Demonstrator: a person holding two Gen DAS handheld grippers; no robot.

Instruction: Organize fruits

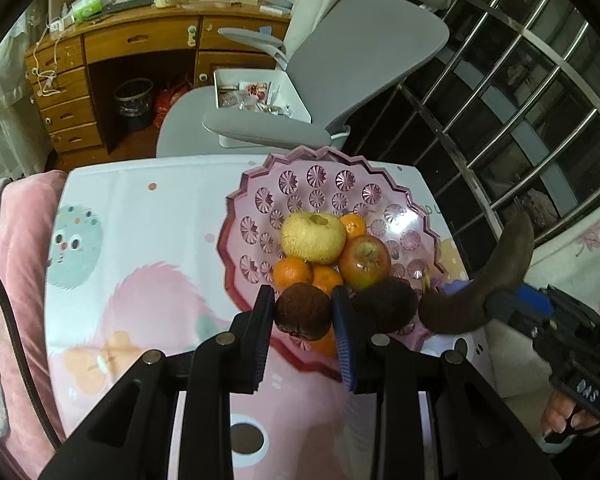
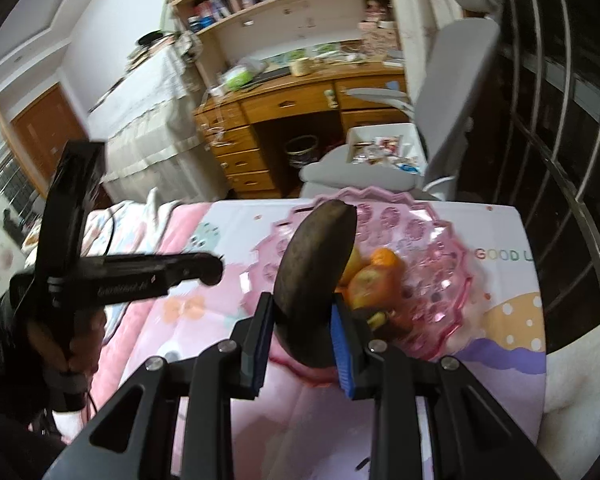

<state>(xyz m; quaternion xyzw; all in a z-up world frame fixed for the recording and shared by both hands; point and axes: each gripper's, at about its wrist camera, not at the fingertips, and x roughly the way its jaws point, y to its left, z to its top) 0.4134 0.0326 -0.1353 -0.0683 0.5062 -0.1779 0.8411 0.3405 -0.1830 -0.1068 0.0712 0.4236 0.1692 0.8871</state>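
Left wrist view shows your left tool (image 1: 303,312) clamping a brown fruit (image 1: 302,311) over the bowl (image 1: 260,196), your right tool (image 2: 303,316) clamping a dark banana (image 2: 314,276).

A small table (image 1: 148,216) carries the things, its top covered by a white and pink cartoon-printed cloth (image 1: 140,292); the printed letters "GOOD" show toward its right edge in the right wrist view; a pink scalloped plastic fruit bowl (image 1: 260,204) sits directly on the cloth, on the right half of the table and reaching to the far edge; a pink cushion (image 1: 24,240) lies against the table's left side.
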